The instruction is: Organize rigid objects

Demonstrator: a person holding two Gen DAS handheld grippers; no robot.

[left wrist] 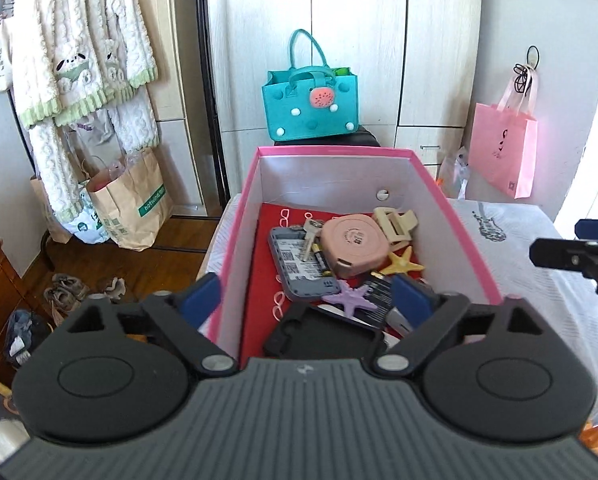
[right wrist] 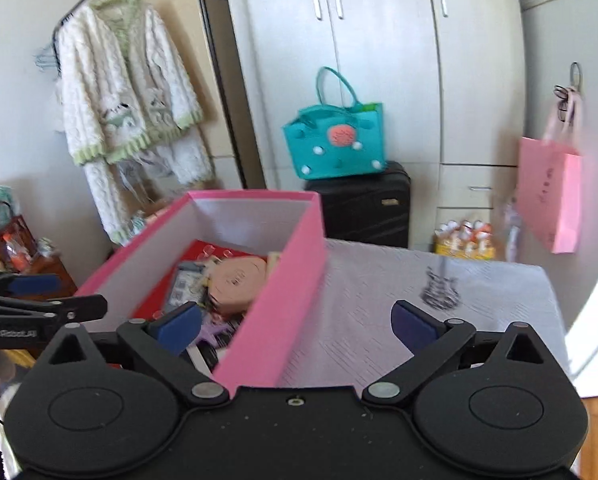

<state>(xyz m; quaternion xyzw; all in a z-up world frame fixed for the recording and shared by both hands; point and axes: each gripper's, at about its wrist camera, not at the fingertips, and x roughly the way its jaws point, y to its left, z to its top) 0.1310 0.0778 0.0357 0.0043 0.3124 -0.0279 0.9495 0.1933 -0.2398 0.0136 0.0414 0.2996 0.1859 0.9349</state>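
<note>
Suitcase point(right wrist: 365, 204) bearing teal bag point(right wrist: 335, 146) stands behind box point(right wrist: 275, 300).

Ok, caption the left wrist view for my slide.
Open left tool straddling the pink box wall, small items inside.

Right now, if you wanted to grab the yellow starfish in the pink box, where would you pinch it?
Probably pinch one arm of the yellow starfish, coming down from above. It lies flat in the pink box, crowded by the round pink case and the beige hair clip, so the box walls block a sideways approach. Its thin arms suit open jaws.
</note>
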